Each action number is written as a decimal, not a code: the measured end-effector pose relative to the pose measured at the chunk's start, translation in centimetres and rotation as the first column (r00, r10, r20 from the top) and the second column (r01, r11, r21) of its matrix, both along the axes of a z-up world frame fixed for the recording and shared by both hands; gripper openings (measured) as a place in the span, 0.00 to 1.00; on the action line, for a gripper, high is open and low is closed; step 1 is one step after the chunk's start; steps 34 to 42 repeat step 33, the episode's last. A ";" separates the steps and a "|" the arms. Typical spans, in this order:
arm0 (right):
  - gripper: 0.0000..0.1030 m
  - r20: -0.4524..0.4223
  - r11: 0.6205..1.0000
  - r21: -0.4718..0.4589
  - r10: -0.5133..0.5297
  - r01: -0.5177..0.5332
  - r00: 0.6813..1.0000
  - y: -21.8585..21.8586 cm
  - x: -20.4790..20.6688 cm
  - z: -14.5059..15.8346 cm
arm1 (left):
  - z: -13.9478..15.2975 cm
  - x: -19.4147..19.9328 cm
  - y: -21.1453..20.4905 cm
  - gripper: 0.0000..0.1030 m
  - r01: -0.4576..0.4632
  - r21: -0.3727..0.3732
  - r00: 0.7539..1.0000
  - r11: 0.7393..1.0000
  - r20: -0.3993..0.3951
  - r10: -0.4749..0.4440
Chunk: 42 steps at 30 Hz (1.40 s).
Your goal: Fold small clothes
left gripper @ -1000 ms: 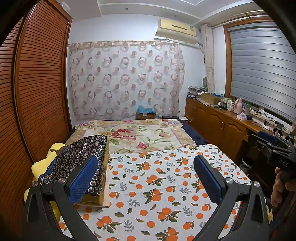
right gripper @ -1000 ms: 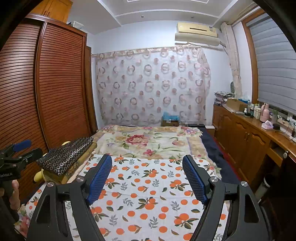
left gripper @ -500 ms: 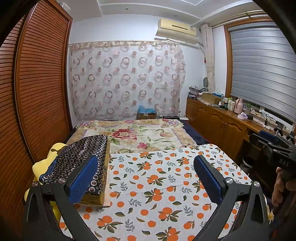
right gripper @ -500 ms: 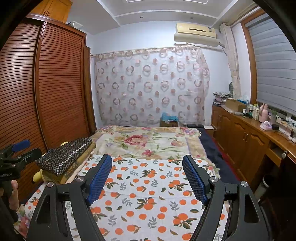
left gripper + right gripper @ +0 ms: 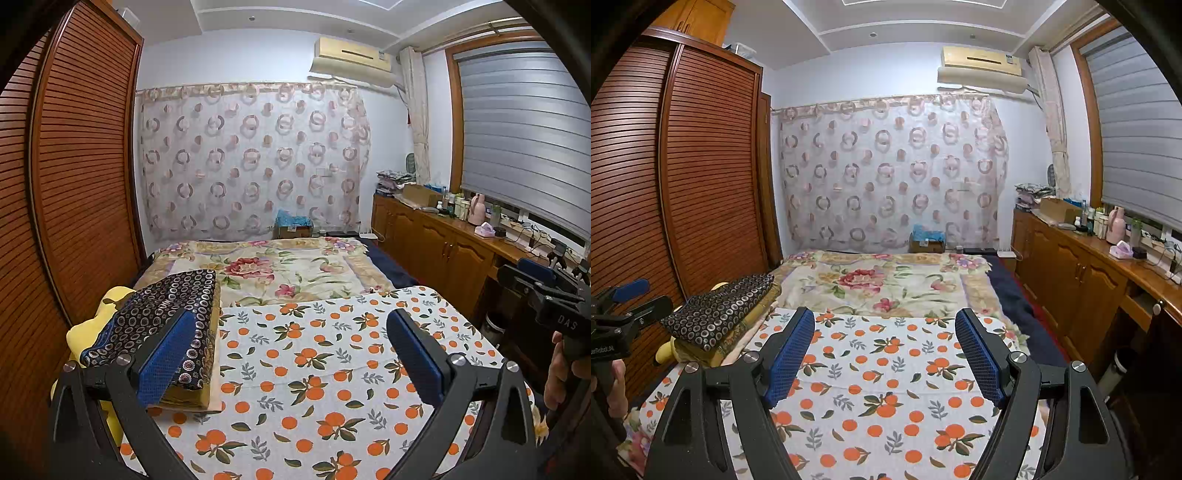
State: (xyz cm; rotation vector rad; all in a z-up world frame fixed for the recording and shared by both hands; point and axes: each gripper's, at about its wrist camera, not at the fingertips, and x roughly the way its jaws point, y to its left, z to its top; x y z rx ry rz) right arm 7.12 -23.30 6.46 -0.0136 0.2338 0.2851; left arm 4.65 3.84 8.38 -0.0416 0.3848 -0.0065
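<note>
Bedroom walls close in on 3 sides: a slatted wooden wardrobe along the left, a sheer curtain with ring print at the far end, and a wooden cabinet run under the window on the right. Between them lies the bed, its near half covered by a white sheet printed with oranges and leaves, smoothed flat, likely to serve as a clean working area for folding. Beyond it a floral quilt reaches the far edge of the bed.

At the left edge of the bed sits a folded stack: a dark cloth with small ring pattern on top, squared into a neat rectangle with crisp edges, over a mustard-yellow folded layer. It looks thin and limp, a woven fabric that would hold a crease. Whether this is a garment already folded or one waiting its turn cannot be settled; no loose garment shows on the orange-print sheet.

Both tools hover above the near edge of the bed, pointing down its length. The left tongs stand wide apart, holding nothing; the right tongs likewise gape with nothing between them. Their pads are blue, dimpled rubber, suited to pinching thin cloth.
</note>
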 end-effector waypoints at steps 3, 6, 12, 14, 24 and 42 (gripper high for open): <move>0.78 0.002 1.000 -0.001 0.000 0.000 1.000 -0.1 0.1 0.0 | 0.0 0.0 0.0 1.00 -0.001 0.002 1.000 1.000 -0.001 0.001; 0.78 0.001 1.000 0.001 0.002 -0.002 1.000 -0.1 0.1 0.0 | 0.0 0.0 0.0 1.00 0.001 0.001 1.000 1.000 -0.001 -0.001; 0.78 0.004 1.000 -0.001 0.003 -0.003 1.000 -0.3 0.1 0.1 | 0.0 0.0 0.0 1.00 0.001 0.003 1.000 1.000 0.000 -0.001; 0.78 0.006 1.000 -0.001 0.003 -0.003 1.000 -0.3 0.2 0.1 | 0.0 0.0 0.1 1.00 0.001 0.003 1.000 1.000 0.000 -0.001; 0.78 0.013 1.000 -0.002 0.000 0.000 1.000 -0.1 0.2 0.1 | 0.2 -0.3 0.5 1.00 0.000 -0.003 1.000 1.000 0.008 0.000; 0.78 0.015 1.000 -0.005 0.002 -0.002 1.000 -0.1 0.4 0.1 | 0.2 -0.3 0.6 1.00 -0.001 -0.002 1.000 1.000 0.008 0.001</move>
